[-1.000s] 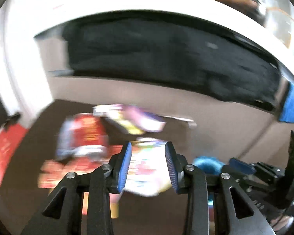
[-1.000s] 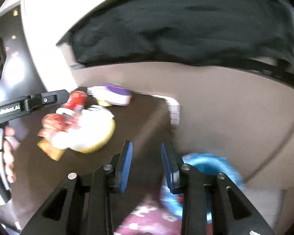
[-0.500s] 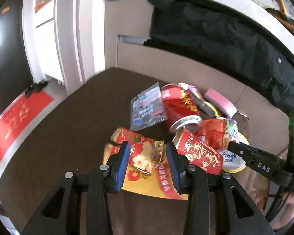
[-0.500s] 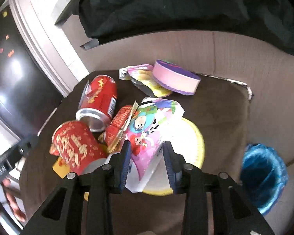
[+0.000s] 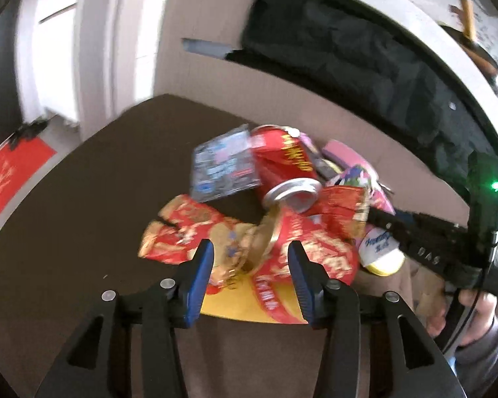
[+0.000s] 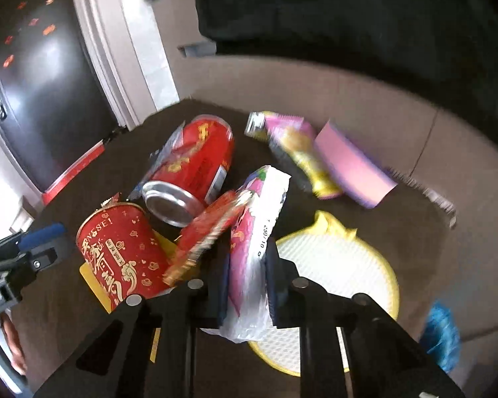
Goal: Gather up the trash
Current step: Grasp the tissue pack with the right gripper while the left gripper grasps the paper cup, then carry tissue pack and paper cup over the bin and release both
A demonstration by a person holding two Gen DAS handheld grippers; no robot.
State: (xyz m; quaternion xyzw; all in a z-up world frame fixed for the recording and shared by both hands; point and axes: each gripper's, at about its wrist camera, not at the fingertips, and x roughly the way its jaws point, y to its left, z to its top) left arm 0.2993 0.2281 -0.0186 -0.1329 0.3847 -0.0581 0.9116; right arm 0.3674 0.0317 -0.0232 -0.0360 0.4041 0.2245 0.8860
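Right gripper (image 6: pixel 247 285): jaws just closed, clamping pink snack bag (image 6: pixel 254 232). Left gripper (image 5: pixel 250 272): jaws just widened, straddling red wrapper (image 5: pixel 196 232), not pressing.

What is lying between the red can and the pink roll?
In the right wrist view, a yellow-and-pink snack wrapper lies between the red can and the pink roll.
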